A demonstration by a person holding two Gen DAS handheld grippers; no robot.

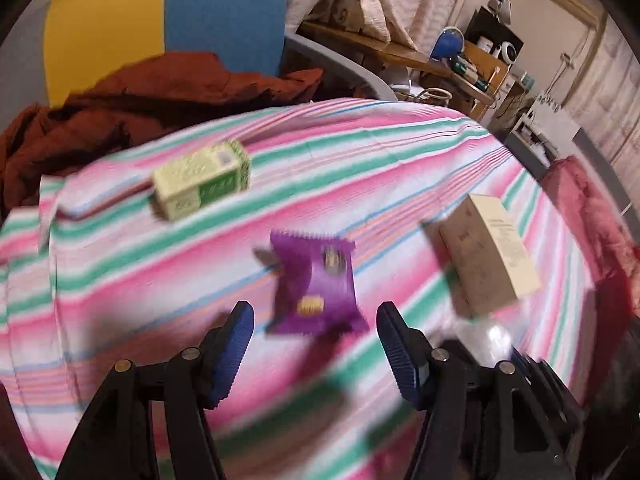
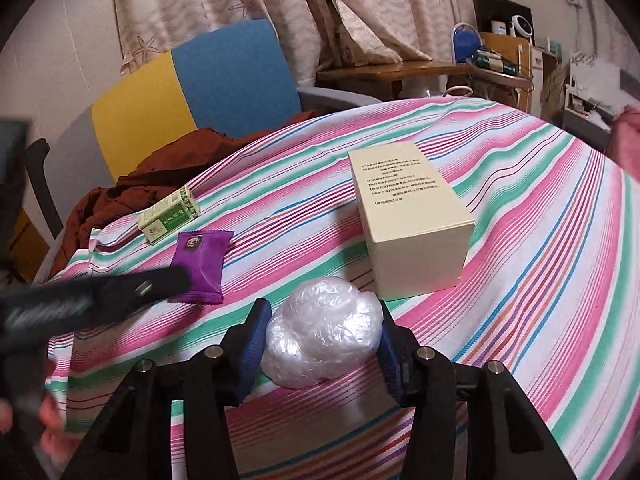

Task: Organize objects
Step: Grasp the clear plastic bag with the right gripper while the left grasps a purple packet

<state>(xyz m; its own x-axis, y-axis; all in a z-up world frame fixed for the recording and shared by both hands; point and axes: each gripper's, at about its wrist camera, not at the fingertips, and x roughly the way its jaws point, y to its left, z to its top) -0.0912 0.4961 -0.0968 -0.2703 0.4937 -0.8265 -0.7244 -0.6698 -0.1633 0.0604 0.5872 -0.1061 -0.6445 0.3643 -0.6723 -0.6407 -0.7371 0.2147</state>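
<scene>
The clear plastic bundle lies on the striped cloth of the worktop, close in front of the right wrist camera, its longer side running across the picture from one blue pad to the other. The right tongs are clamped on it – both pads press into its crinkled sides.

Up and to the left of it lies the purple packet, flat on the cloth, its long axis running away from the camera and leaning a little to the right, with the serrated ends near and far. The left tongs stand apart with nothing between the pads; in the left wrist view the packet sits just beyond their tips, blurred, its long axis pointing roughly along the fingers.

Past the packet, near the cloth's far left edge, the green-and-cream carton lies on its side, long axis slanting up to the right. To the right of the bundle stands the cream box, printed face up, its long axis running away from the camera.

The right wrist view alone shows the bundle whole and the grip on it, as well as the left tool's dark finger reaching in from the left, its tip over the packet's near end, with a hand low at the left edge. The left wrist view shows the carton and box to either side of the packet, and only a pale glint of plastic at its lower right – behind the worktop, a rust-brown cloth heaped on a yellow-and-blue chair
</scene>
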